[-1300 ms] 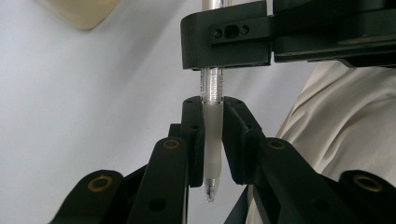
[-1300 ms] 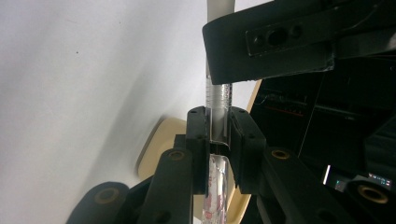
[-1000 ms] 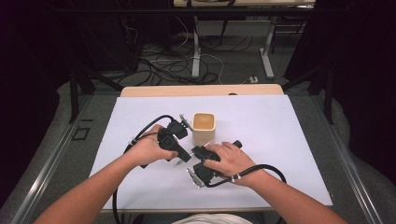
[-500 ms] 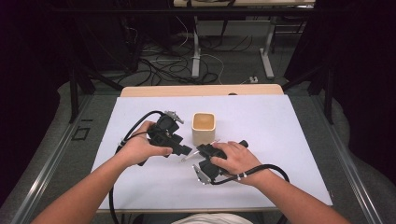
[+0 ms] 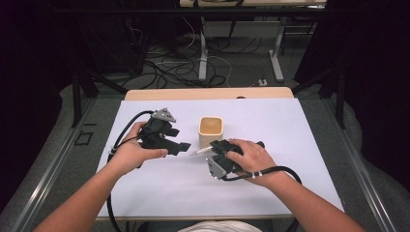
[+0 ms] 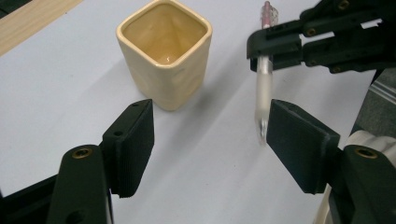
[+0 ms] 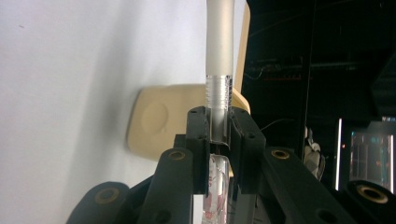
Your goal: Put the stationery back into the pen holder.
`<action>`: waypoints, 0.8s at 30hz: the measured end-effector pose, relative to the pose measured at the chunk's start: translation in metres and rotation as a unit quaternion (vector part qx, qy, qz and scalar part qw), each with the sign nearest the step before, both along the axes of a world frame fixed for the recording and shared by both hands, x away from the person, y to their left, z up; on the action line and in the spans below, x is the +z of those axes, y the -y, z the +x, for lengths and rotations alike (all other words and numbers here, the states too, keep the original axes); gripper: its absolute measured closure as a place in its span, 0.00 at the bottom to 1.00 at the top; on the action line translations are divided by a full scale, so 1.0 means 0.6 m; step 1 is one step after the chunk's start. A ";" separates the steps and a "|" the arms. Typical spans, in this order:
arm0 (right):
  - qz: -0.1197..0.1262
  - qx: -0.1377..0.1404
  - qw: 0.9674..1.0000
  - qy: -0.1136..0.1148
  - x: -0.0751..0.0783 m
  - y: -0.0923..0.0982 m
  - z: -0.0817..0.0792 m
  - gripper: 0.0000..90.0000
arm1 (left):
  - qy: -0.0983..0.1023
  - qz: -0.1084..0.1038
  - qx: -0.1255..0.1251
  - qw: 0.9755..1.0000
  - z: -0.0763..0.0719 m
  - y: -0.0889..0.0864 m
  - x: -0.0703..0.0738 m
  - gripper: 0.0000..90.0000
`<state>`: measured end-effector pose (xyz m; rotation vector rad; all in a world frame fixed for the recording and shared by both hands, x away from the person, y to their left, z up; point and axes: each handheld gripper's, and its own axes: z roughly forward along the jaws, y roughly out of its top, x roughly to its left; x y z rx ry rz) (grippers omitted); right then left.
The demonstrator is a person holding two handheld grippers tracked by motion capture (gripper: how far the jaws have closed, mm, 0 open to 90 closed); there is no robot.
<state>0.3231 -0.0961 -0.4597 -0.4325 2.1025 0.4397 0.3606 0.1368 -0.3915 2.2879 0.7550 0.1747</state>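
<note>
We've got the right tongs (image 5: pixel 212 151) pinching a pen (image 6: pixel 264 88) just near-left of the cup (image 5: pixel 211 129) on the bench (image 5: pixel 300 135); left tongs (image 6: pixel 210 140) spread. Looks like a handover or drop-in: next needs pen tipped upright over cup, prob.

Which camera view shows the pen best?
The left gripper view: the pen shows nearly whole, frosted barrel and pink end, clamped by the right gripper. The right gripper view shows its barrel lengthwise between the jaws; the high view shows a thin sliver beside the cup.
</note>
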 end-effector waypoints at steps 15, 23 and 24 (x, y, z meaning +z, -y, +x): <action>0.053 -0.069 0.994 -0.058 0.036 0.006 0.080 0.88 | 0.000 0.007 0.020 1.000 0.000 -0.024 -0.017 0.27; 0.083 -0.094 0.987 -0.101 0.067 -0.007 0.111 0.88 | 0.003 0.010 0.031 0.999 0.001 -0.029 -0.019 0.20; 0.089 -0.100 0.985 -0.108 0.070 -0.010 0.113 0.88 | 0.002 0.015 0.032 0.999 0.001 -0.029 -0.019 0.19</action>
